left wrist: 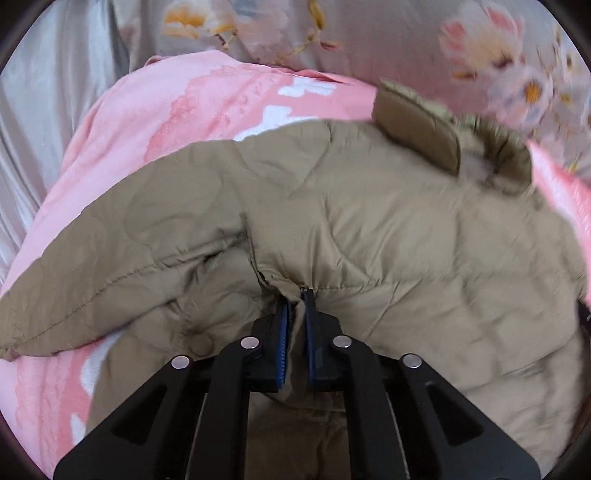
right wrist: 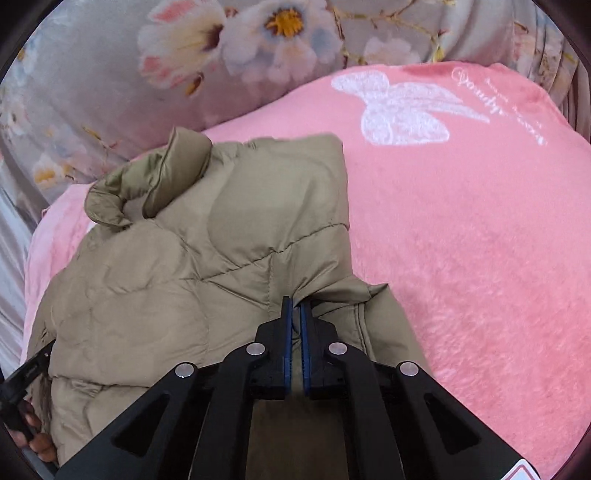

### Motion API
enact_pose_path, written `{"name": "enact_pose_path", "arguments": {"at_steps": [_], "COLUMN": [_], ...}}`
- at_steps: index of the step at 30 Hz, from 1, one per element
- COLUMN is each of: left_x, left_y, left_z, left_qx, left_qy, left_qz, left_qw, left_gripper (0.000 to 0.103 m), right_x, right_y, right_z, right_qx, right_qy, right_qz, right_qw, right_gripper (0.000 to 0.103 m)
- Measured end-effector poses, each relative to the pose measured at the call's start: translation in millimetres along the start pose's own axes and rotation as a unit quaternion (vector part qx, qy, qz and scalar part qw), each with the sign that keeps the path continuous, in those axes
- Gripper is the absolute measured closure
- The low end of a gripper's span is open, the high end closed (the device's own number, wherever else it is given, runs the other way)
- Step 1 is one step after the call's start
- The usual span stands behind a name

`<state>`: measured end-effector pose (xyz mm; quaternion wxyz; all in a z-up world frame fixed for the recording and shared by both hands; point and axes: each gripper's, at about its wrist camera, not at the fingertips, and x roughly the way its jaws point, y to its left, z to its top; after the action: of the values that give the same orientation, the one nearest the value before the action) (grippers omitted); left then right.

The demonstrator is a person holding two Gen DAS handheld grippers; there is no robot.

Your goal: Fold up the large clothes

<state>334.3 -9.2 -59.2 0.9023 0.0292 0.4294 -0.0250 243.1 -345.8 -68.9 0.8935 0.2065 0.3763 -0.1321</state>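
A tan quilted puffer jacket (left wrist: pixel 369 229) lies on a pink blanket (left wrist: pixel 155 122). In the left wrist view its sleeve spreads to the left and its collar is at the upper right. My left gripper (left wrist: pixel 297 299) is shut on a pinch of the jacket's fabric near the armpit seam. In the right wrist view the same jacket (right wrist: pixel 207 258) lies at the left on the pink blanket (right wrist: pixel 480 240), collar at the upper left. My right gripper (right wrist: pixel 295 306) is shut on a fold at the jacket's right edge.
A grey floral cover (right wrist: pixel 240 55) lies bunched behind the blanket and also shows in the left wrist view (left wrist: pixel 369 33). A white butterfly print (right wrist: pixel 399 107) marks the blanket. The person's hand with the other gripper's handle (right wrist: pixel 26 398) is at the lower left.
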Motion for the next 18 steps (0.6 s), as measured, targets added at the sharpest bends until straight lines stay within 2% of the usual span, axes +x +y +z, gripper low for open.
{"name": "enact_pose_path", "arguments": {"at_steps": [5, 8, 10, 12, 13, 15, 18], "left_x": [2.1, 1.9, 2.1, 0.3, 0.2, 0.4, 0.2], "left_y": [-7.9, -8.4, -7.7, -8.6, -8.3, -8.3, -8.6], "left_z": [-8.9, -11.4, -11.6, -13.7, -14.0, -14.2, -14.5], "left_qx": [0.016, 0.018, 0.015, 0.012, 0.011, 0.009, 0.011], "left_qy": [-0.022, -0.031, -0.035, -0.038, -0.039, -0.04, -0.041], "left_qz": [0.027, 0.032, 0.031, 0.032, 0.032, 0.032, 0.036], "left_qw": [0.9992, 0.9989, 0.9988, 0.9987, 0.9987, 0.9987, 0.9985], "left_gripper": [0.094, 0.093, 0.092, 0.09, 0.09, 0.089, 0.089], "right_x": [2.1, -0.9, -8.2, -22.9, -37.7, -58.2, -70.7], "right_y": [6.9, 3.4, 3.0, 8.2, 16.3, 37.8, 96.7], "right_z": [-5.4, -7.4, -8.4, -12.2, -15.5, -20.2, -29.5], "right_qx": [-0.028, -0.023, -0.016, -0.018, -0.022, -0.04, -0.103], "right_qy": [-0.003, -0.005, -0.008, -0.013, -0.029, -0.05, -0.051], "right_qz": [-0.027, -0.025, -0.03, -0.054, -0.068, -0.046, 0.014], "right_qw": [0.999, 0.999, 0.999, 0.998, 0.997, 0.997, 0.993], "right_gripper": [0.097, 0.097, 0.093, 0.087, 0.083, 0.083, 0.083]}}
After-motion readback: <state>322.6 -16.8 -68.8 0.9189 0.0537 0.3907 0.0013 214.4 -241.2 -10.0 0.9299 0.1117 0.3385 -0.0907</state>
